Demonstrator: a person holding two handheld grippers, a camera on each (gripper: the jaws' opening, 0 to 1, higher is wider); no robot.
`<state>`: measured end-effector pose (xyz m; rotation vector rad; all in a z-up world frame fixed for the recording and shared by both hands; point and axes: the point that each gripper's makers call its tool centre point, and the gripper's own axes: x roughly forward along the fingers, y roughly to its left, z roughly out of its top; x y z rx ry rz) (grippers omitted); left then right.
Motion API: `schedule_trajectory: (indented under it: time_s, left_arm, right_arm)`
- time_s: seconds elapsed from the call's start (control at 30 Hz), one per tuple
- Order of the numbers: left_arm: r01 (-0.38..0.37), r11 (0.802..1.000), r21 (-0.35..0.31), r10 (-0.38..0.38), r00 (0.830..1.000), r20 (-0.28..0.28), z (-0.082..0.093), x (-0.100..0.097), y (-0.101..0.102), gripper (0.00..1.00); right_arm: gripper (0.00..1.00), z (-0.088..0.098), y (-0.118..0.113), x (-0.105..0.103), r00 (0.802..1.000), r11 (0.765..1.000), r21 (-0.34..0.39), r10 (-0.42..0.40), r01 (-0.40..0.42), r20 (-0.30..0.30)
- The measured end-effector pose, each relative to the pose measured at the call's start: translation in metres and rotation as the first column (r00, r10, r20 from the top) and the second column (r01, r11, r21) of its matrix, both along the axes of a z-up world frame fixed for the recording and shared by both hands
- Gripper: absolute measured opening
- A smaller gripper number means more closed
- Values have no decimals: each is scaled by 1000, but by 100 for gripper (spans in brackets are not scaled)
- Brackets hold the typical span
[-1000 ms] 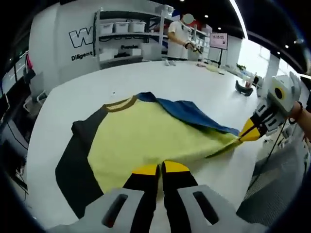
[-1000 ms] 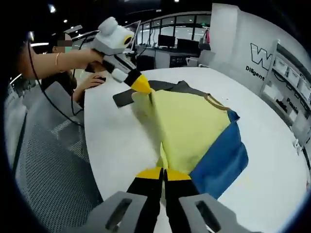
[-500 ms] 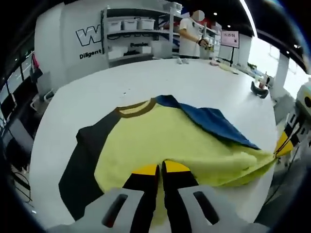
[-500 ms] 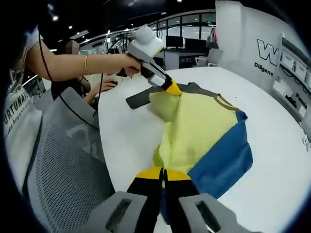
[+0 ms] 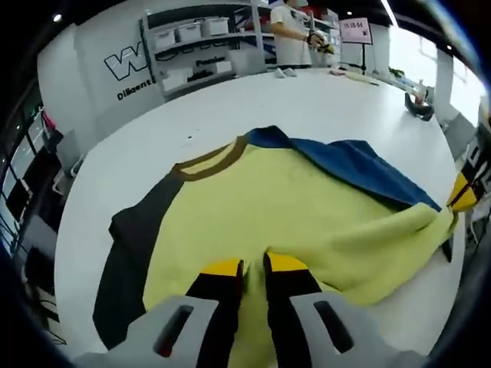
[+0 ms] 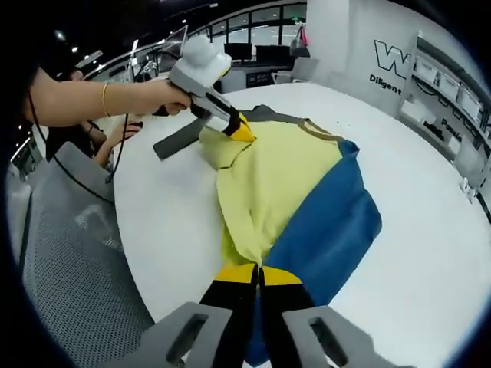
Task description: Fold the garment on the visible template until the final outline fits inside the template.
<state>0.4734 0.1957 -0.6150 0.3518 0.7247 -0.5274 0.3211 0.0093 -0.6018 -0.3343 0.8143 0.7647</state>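
Garment (image 5: 284, 211) under inspection is a yellow shirt with a dark sleeve, a blue sleeve and a brown-trimmed collar, spread on the white surface (image 5: 230, 107). In the left gripper view my left hand-held gripper (image 5: 254, 266) has its yellow-tipped jaws drawn nearly together on the yellow hem closest to me; the cloth runs up from between them. At the right edge of that view the right hand-held gripper (image 5: 460, 192) shows its yellow tip pinched on the far corner of the hem, the fabric pulled taut toward it. In the right gripper view the right hand-held gripper (image 6: 248, 274) is closed on the hem where yellow meets the blue sleeve, and the left hand-held gripper (image 6: 242, 132), held in a hand (image 6: 157, 96) with a bracelet on the wrist, grips the opposite hem corner beside the dark sleeve. I cannot make out a template outline on the surface. Its rounded edge borders a grey mesh chair (image 6: 69, 253). Beyond stand shelving (image 5: 203, 42) with white bins, a person (image 5: 291, 34) in a white shirt, and a small sign (image 5: 354, 31). The wall carries a large "W" and a word beginning "Diligent" (image 5: 142, 88).
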Motion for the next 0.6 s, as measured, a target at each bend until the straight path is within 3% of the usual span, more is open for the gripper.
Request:
schedule_trajectory:
  time_s: [0.17, 0.33, 0.57, 0.6]
  left_arm:
    - [-45, 999, 3, 45, 999, 22, 6, 3, 14, 32]
    - [-65, 997, -47, 67, 996, 54, 28, -9, 34, 38]
    - [-88, 993, -84, 93, 994, 50, 35, -28, 49, 49]
    - [-87, 990, -110, 93, 995, 43, 36, -42, 51, 51]
  right_arm:
    - [0, -7, -2, 4, 999, 999, 10, -39, 39, -18]
    - [0, -10, -3, 4, 997, 998, 12, -63, 64, -34]
    - [0, -10, -3, 4, 996, 996, 21, -81, 82, -45]
    - [0, -10, -3, 4, 994, 995, 22, -92, 93, -52]
